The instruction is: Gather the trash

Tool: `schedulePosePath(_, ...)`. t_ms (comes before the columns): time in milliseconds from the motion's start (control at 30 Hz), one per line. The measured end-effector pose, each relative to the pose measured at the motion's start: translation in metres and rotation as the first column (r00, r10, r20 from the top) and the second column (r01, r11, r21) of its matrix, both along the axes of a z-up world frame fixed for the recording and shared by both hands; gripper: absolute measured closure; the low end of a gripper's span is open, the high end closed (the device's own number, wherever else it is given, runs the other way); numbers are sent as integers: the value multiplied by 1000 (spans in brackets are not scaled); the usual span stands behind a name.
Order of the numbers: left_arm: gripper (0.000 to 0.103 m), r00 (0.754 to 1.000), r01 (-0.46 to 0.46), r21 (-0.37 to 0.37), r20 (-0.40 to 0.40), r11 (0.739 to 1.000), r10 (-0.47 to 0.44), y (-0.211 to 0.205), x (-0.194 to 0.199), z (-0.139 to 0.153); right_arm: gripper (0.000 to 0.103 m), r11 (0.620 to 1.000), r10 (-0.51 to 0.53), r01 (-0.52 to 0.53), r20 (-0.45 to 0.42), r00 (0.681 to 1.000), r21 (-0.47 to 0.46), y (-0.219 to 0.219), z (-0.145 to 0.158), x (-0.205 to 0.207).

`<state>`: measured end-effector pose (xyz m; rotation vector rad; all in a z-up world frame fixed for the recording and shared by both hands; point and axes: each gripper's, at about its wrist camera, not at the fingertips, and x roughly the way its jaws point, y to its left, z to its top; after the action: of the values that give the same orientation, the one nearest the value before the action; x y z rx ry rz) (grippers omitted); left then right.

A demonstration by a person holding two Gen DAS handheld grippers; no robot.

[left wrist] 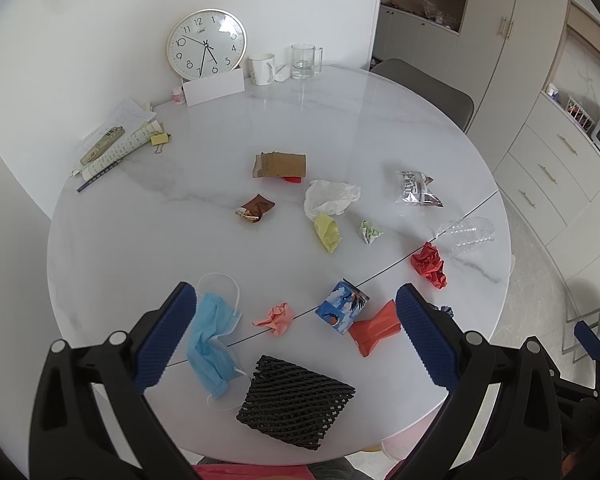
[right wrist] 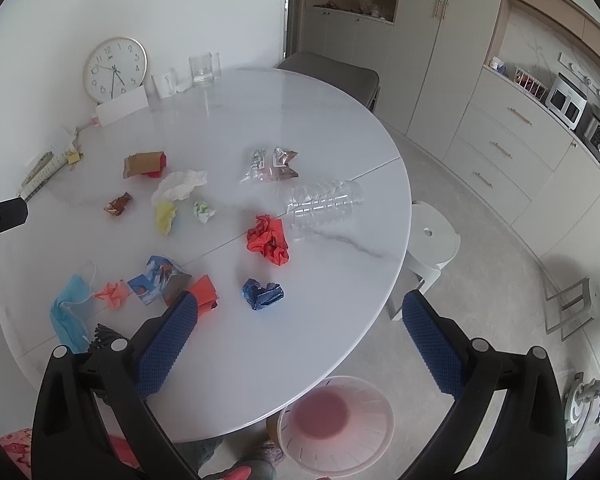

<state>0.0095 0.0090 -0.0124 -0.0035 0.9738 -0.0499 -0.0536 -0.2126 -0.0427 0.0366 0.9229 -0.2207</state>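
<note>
round table (left wrist: 228, 128) holds trash; only right wrist shows, perhaps, a bin (right wrist: 336, 424).

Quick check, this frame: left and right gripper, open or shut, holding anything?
Left gripper: open, holding nothing, above the table.
Right gripper: open, holding nothing, over the table edge.
</note>
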Motion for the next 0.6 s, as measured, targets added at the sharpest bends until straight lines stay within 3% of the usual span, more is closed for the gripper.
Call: schedulePosePath(600, 8, 1000, 26, -5, -13, 1000, -26, 11, 11, -11, 2, 999, -15, 15, -1, 1000, 39, 4, -6, 5)
